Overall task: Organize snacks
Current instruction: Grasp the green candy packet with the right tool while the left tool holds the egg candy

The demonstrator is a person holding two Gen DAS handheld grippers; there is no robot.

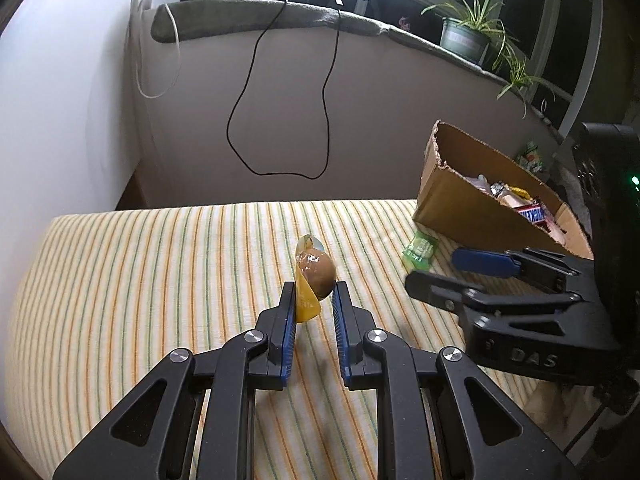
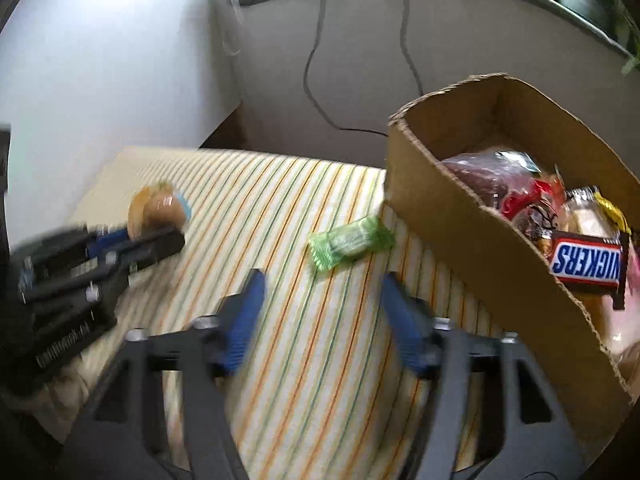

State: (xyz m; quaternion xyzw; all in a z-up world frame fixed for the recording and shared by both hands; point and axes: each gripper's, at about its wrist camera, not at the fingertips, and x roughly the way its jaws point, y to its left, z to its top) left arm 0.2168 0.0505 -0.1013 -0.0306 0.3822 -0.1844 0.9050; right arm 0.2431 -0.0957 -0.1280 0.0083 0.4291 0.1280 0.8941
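Observation:
My left gripper [image 1: 314, 294] is shut on a brown round snack in a yellow and clear wrapper [image 1: 314, 274], held just above the striped cloth; it also shows in the right wrist view [image 2: 158, 208]. My right gripper [image 2: 320, 280] is open and empty, a short way in front of a green wrapped candy [image 2: 350, 242] that lies on the cloth by the box corner; the candy shows in the left wrist view too [image 1: 420, 248]. A cardboard box [image 2: 472, 216] at the right holds several snacks, among them a Snickers bar [image 2: 588, 266].
A striped cloth covers the table [image 1: 160, 264]. A grey wall with hanging black cables [image 1: 280, 120] stands behind it. Potted plants [image 1: 468, 36] sit on the sill above. A small green packet [image 1: 530, 158] lies behind the box.

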